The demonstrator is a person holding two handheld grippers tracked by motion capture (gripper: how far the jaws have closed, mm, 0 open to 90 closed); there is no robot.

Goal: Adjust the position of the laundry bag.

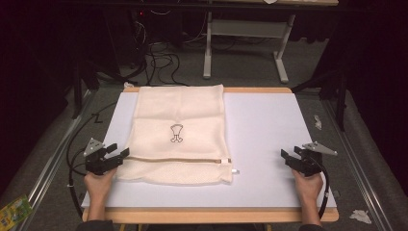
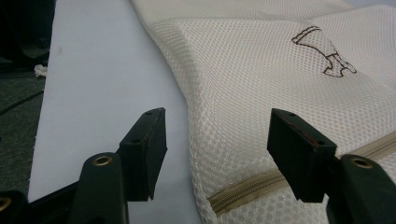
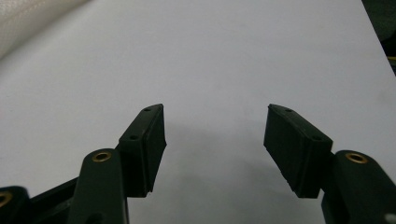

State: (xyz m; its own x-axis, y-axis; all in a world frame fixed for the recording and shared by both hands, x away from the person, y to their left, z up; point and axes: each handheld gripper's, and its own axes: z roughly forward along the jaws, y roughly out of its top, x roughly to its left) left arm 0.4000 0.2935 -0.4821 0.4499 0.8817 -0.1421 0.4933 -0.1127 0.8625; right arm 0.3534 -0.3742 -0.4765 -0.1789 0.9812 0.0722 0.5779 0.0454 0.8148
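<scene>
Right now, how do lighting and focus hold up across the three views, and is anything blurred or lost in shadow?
High view: table surface evenly lit, surroundings fall into deep shadow, overall soft. Left gripper view: mesh bag weave crisp mid-frame, the near zipper slightly soft. Right gripper view: right gripper dark with little detail, soft shadow beneath it, no glare.

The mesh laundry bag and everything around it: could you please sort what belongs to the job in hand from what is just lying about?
Belongs to the job:
- mesh laundry bag, flat on the white mat
- its zipper, between the open left gripper jaws
- right gripper, open over bare mat

Just lying about:
- green packet on the floor
- crumpled paper scraps
- cables behind the table
</scene>
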